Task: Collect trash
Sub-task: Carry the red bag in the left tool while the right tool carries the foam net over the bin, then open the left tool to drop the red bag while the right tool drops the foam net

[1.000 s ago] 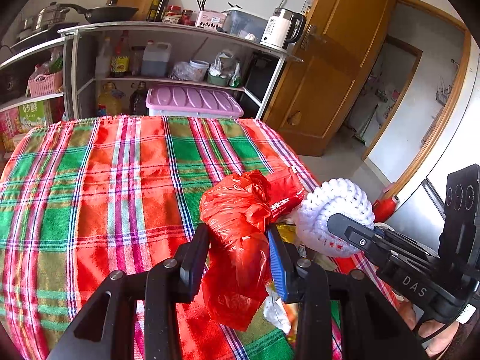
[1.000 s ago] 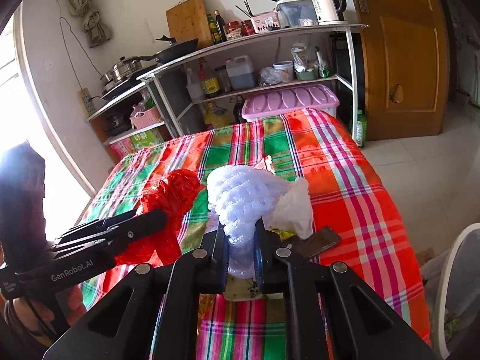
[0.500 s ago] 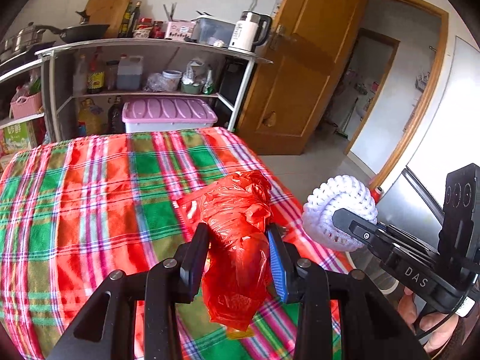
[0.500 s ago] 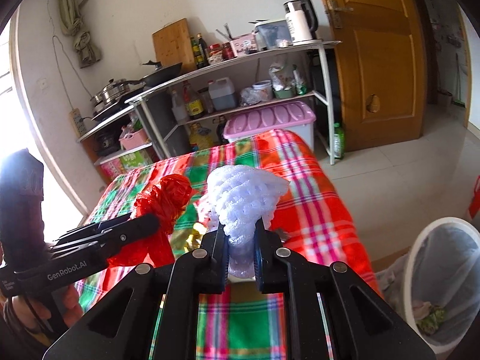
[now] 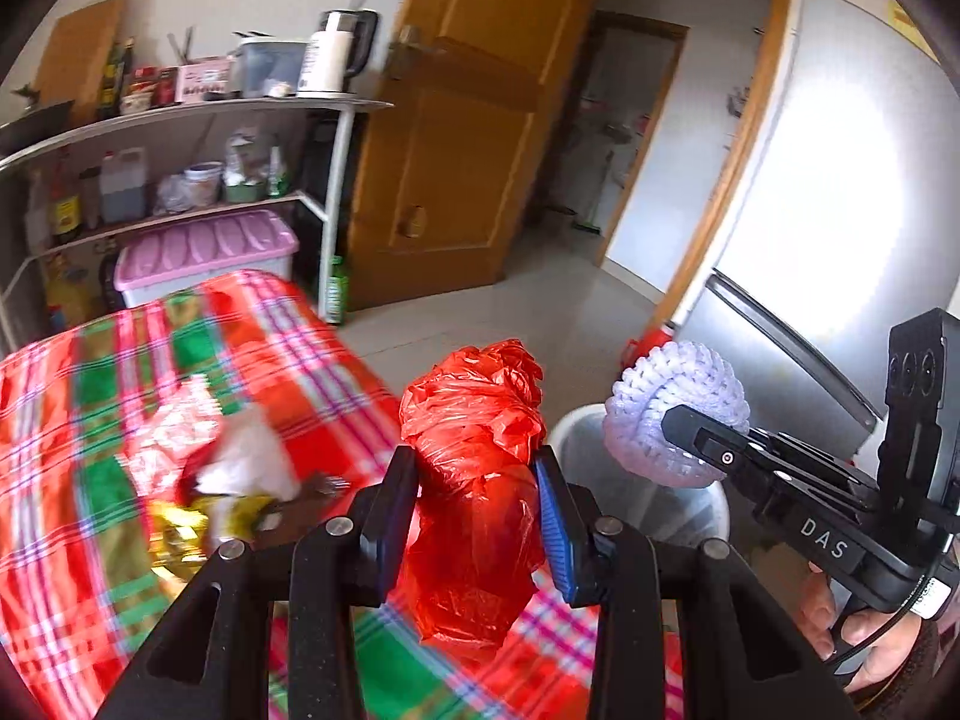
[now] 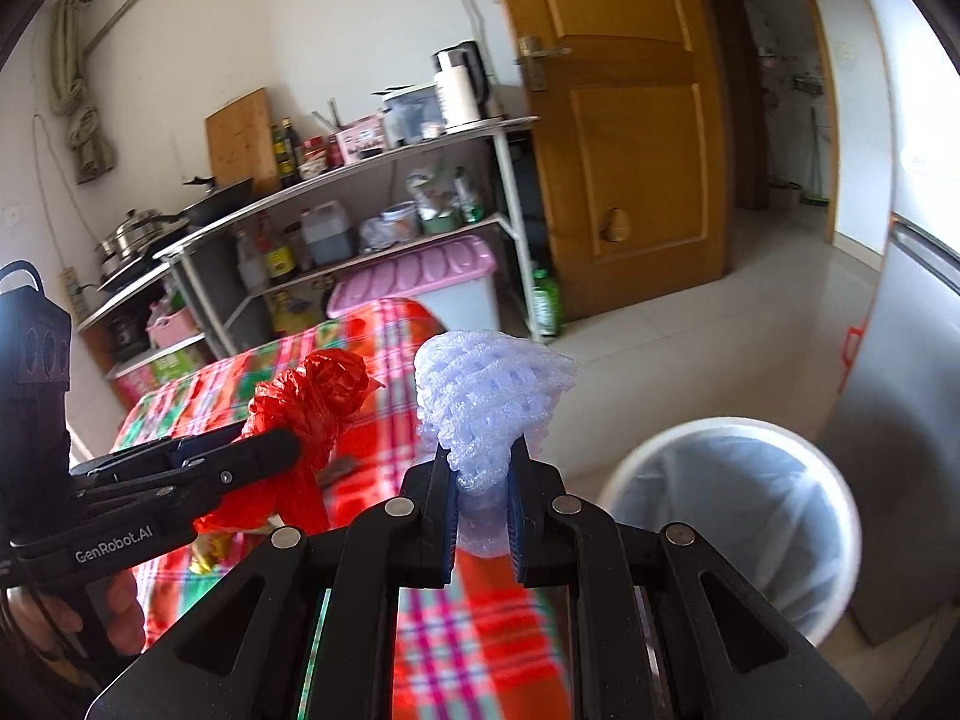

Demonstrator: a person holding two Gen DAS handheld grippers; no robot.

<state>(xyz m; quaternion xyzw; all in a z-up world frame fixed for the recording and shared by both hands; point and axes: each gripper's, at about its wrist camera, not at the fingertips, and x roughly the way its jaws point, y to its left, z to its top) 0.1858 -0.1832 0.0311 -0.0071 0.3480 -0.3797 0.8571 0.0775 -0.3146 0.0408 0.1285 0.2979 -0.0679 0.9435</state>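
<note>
Between your left gripper (image 5: 477, 498) pads sits a crumpled red plastic bag (image 5: 474, 474), pinched at its middle, so the jaws stand partly apart and pressed against it on both sides. Its knotted top bulges above the fingers and its loose end hangs below them, over the edge of the plaid tablecloth (image 5: 90, 420). Your right gripper (image 6: 483, 507) is nearly closed on the narrow end of a white foam fruit net (image 6: 489, 402), which fans out above the fingertips. From the left camera, that net shows as a rounded ball beside the red bag, not touching it, and your right hand (image 5: 864, 648) wraps the handle below. From the right camera, your left hand (image 6: 72, 618) grips its handle at the lower left. Just past the table's edge, on the tiled floor, stands a white bin (image 6: 738, 528) lined with a clear bag, open at the top; both held items are above and beside it, not inside. More wrappers (image 5: 222, 480) lie on the tablecloth, blurred. Behind the table are a shelf rack (image 6: 360, 180), a pink-lidded box (image 6: 420, 276) and a wooden door (image 6: 624, 120).
</note>
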